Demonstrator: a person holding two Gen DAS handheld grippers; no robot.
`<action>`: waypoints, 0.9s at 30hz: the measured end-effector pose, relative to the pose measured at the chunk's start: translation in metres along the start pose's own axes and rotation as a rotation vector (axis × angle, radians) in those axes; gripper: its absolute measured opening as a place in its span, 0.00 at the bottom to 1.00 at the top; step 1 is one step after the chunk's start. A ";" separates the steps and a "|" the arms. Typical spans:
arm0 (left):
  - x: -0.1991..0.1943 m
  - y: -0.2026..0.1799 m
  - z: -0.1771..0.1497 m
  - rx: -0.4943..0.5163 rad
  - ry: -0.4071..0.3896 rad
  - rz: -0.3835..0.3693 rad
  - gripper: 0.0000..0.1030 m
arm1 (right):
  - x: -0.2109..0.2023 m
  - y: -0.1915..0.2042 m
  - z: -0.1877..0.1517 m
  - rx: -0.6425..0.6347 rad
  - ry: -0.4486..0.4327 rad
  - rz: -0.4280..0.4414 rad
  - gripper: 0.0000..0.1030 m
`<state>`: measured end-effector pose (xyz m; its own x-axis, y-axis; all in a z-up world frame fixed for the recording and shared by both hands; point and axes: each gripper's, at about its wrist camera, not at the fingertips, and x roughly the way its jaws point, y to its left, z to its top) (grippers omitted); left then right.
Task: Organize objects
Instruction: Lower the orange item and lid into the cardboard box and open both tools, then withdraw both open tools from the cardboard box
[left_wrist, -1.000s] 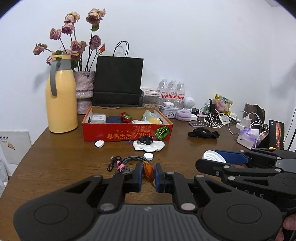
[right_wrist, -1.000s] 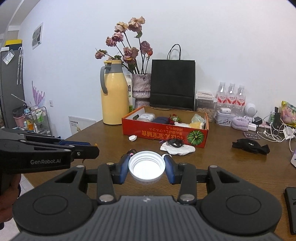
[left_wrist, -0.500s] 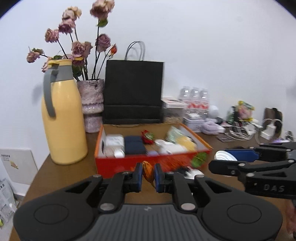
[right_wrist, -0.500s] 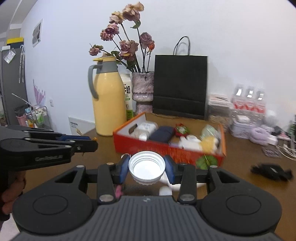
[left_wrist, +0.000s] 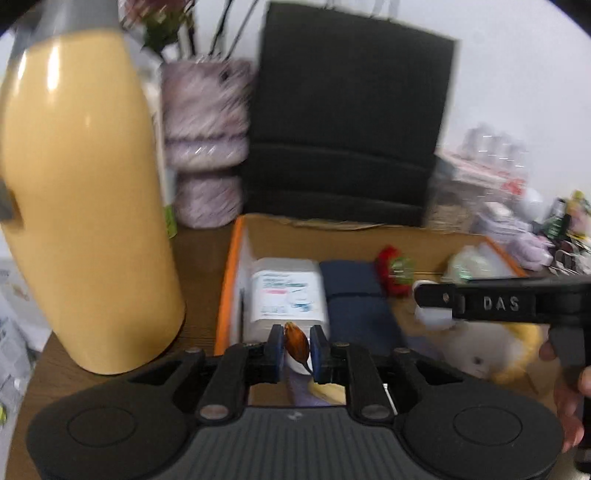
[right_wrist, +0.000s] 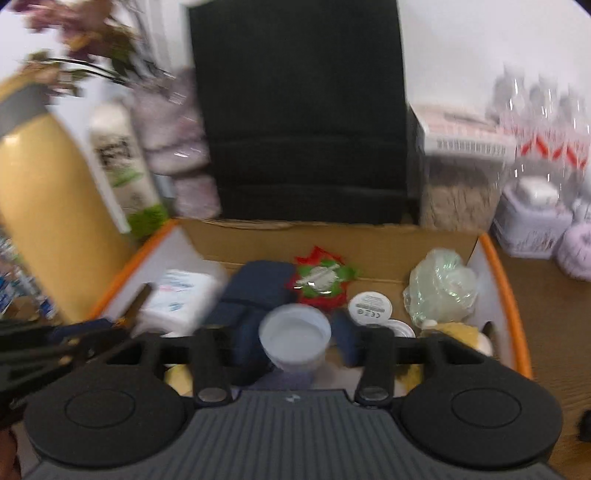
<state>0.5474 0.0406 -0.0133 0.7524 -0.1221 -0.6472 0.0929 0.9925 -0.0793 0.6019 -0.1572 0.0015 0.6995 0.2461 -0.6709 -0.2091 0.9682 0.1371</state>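
The left gripper (left_wrist: 297, 347) has just been opening, a glossy amber-brown, pointed piece (left_wrist: 296, 343) between its pads. The right gripper (right_wrist: 293, 341), jaws just widened, stands clear of a white round cap (right_wrist: 294, 338) over the orange-rimmed cardboard box (right_wrist: 511, 295).

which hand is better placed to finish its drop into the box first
Right. The right gripper is over the orange box, its jaws just opened clear of the white cap. The left gripper has barely begun opening, the brown piece between its pads.
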 end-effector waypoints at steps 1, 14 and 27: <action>0.007 0.002 -0.001 -0.001 0.019 0.011 0.23 | 0.006 0.002 -0.001 -0.014 0.000 -0.017 0.68; -0.067 -0.016 -0.004 0.026 -0.126 -0.050 0.83 | -0.092 -0.014 -0.021 -0.022 -0.121 -0.007 0.80; -0.248 -0.052 -0.129 0.090 -0.199 -0.130 0.93 | -0.280 0.012 -0.165 -0.145 -0.242 0.007 0.98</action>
<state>0.2720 0.0192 0.0540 0.8432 -0.2548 -0.4734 0.2477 0.9656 -0.0785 0.2909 -0.2222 0.0711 0.8370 0.2732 -0.4742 -0.2981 0.9542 0.0236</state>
